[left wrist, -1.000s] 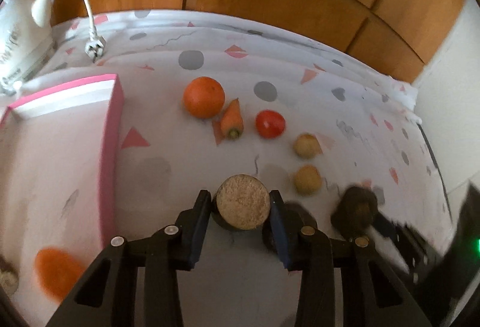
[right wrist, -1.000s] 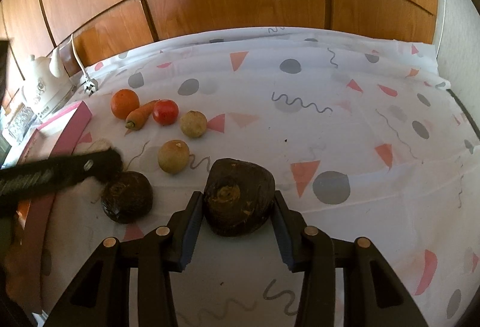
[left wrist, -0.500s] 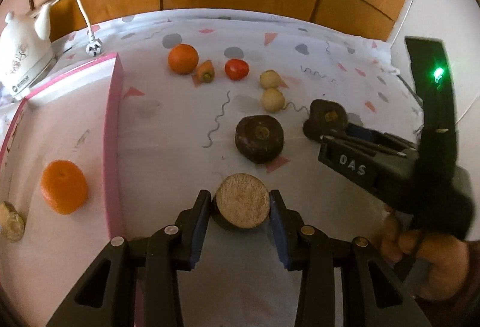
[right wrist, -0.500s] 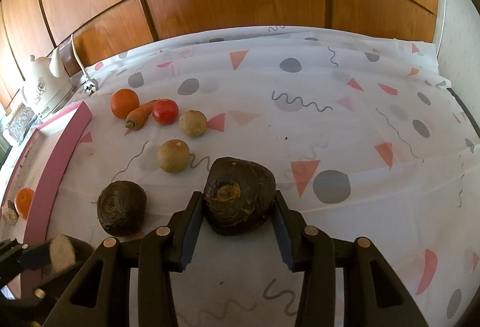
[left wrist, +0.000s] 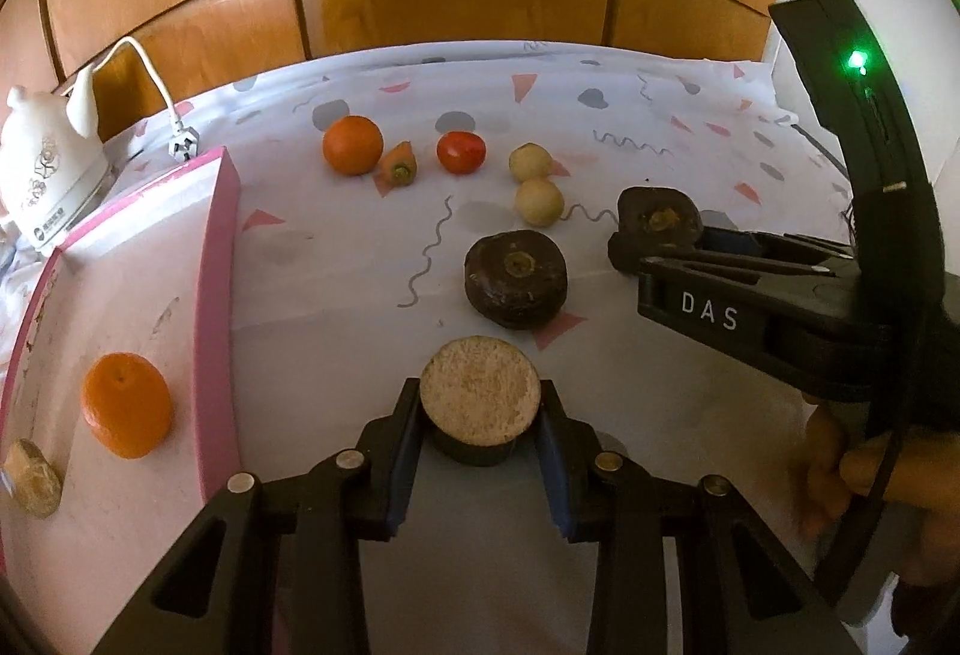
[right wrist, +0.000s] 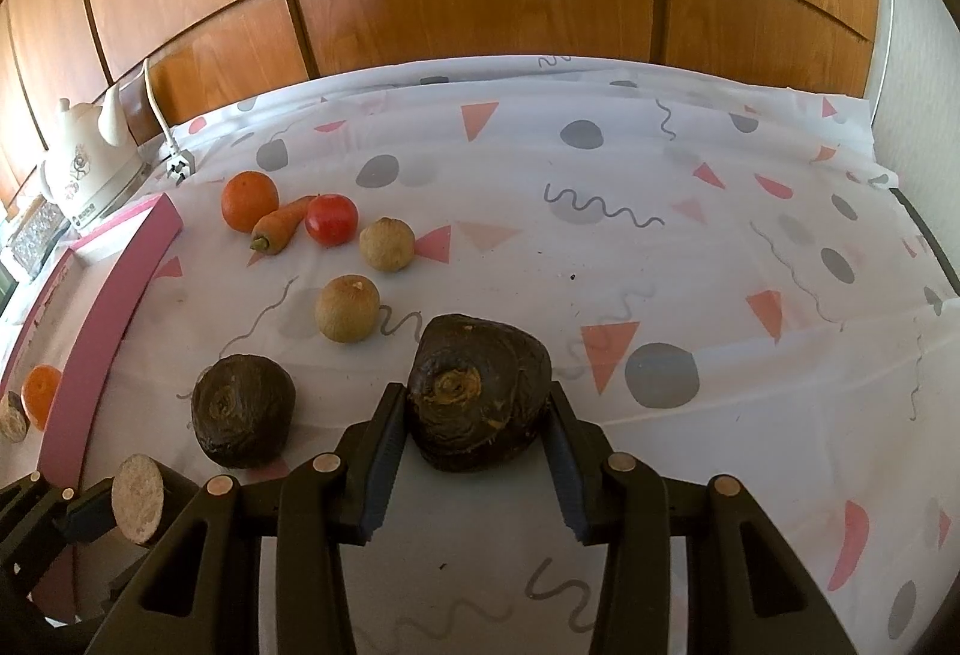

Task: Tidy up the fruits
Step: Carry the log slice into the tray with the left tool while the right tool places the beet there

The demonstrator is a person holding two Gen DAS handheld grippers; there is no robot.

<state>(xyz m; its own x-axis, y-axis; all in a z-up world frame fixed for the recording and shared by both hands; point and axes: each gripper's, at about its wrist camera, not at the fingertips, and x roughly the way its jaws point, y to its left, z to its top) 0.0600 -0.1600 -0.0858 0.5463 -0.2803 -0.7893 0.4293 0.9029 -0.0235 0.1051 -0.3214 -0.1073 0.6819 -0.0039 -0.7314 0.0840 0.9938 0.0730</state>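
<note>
- Left hand-held gripper (left wrist: 480, 415): closed on a dark round fruit with a flat, pale cut face (left wrist: 478, 400). It is held above the bench (left wrist: 336, 331), just right of the pink-rimmed white tray (left wrist: 219, 295).
- Right hand-held gripper (right wrist: 474, 427): both pads sit against the sides of a dark brown wrinkled root-like fruit (right wrist: 477, 391); judged gripped. It lies well right of the tray. Whether it is lifted off the bench cannot be told.
- Tray contents: one orange (left wrist: 126, 403) and a pale cut piece (left wrist: 30, 478) at its near left.
- Loose on the bench, right of the tray: a second dark wrinkled fruit (right wrist: 243, 418), two tan round fruits (right wrist: 347, 308), a red tomato (right wrist: 331, 218), a small carrot (right wrist: 279, 226) and another orange (right wrist: 249, 200).
- Handling judgement: the dark pieces look firm, dense and rough-skinned, unlikely to slip. Grip across the widest flanks, clear of the cut face.
- The tomato looks soft; light pressure is advised.
</note>
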